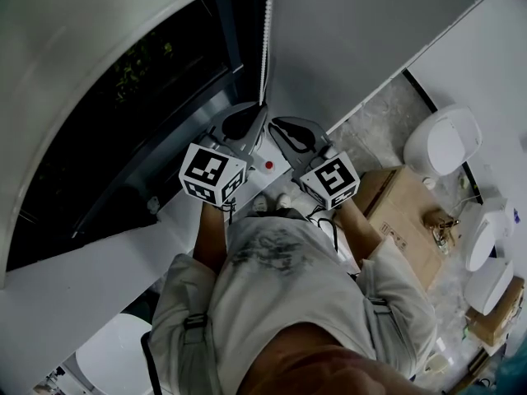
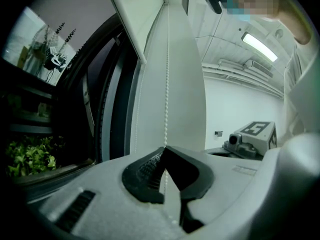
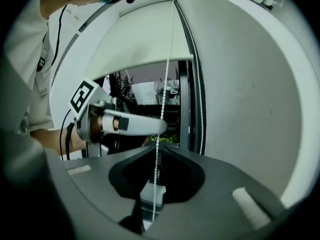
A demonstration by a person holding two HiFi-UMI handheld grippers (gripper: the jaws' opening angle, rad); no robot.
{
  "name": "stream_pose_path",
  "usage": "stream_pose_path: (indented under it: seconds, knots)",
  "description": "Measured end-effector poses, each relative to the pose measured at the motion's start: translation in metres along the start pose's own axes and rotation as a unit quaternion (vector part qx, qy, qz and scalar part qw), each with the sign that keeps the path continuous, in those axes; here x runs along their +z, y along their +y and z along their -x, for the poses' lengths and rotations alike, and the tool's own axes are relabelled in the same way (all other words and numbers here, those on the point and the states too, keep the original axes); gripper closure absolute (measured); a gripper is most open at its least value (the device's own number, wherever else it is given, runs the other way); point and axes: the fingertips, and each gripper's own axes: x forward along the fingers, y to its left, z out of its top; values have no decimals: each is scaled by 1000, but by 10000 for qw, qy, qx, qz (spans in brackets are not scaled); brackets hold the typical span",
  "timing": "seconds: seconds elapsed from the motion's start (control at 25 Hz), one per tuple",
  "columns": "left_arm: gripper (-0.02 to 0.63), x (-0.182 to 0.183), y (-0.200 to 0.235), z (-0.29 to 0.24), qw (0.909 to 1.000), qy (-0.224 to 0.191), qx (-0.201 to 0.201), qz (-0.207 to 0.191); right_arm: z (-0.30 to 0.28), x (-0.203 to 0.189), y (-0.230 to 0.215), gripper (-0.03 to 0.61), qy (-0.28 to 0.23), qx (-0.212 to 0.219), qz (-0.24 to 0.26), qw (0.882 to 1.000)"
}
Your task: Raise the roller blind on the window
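Note:
The white roller blind [image 3: 140, 41] covers the upper part of the dark window [image 1: 140, 113]; its bottom bar hangs partway down. A white bead chain [image 1: 265, 39] hangs beside the frame. My left gripper [image 1: 247, 130] holds the chain, jaws shut on it [image 2: 164, 150], and the beads run straight up from the tips. My right gripper [image 1: 290, 136] sits just right of the left one. In the right gripper view the same strand [image 3: 161, 109] passes through its closed tips [image 3: 156, 148]. The left gripper [image 3: 120, 124] touches that strand higher up. A second strand [image 3: 200, 109] hangs free by the frame.
A white wall [image 1: 354, 31] stands right of the window, the white sill [image 1: 74, 278] below it. On the floor to the right lie cardboard boxes [image 1: 403, 212] and several white rounded fixtures [image 1: 445, 138]. Green plants [image 2: 30, 156] show outside the glass.

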Motion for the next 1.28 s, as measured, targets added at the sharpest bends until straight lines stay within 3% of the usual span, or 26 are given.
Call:
stream_pose_path:
  seconds: [0.76,1.12,1.28]
  knots:
    - [603,0,-7,1,10000,15,-30,-4,1,160,-8,512,-1091,161,723,9913]
    - [603,-1,-11,-1,10000,11,-72,-14,-4,198,-15,513,-1238,138,953,9876]
    - [603,0,-11,-1,10000,-5,-85,-1,-7,202,-16,556,-1239,240,782,9889]
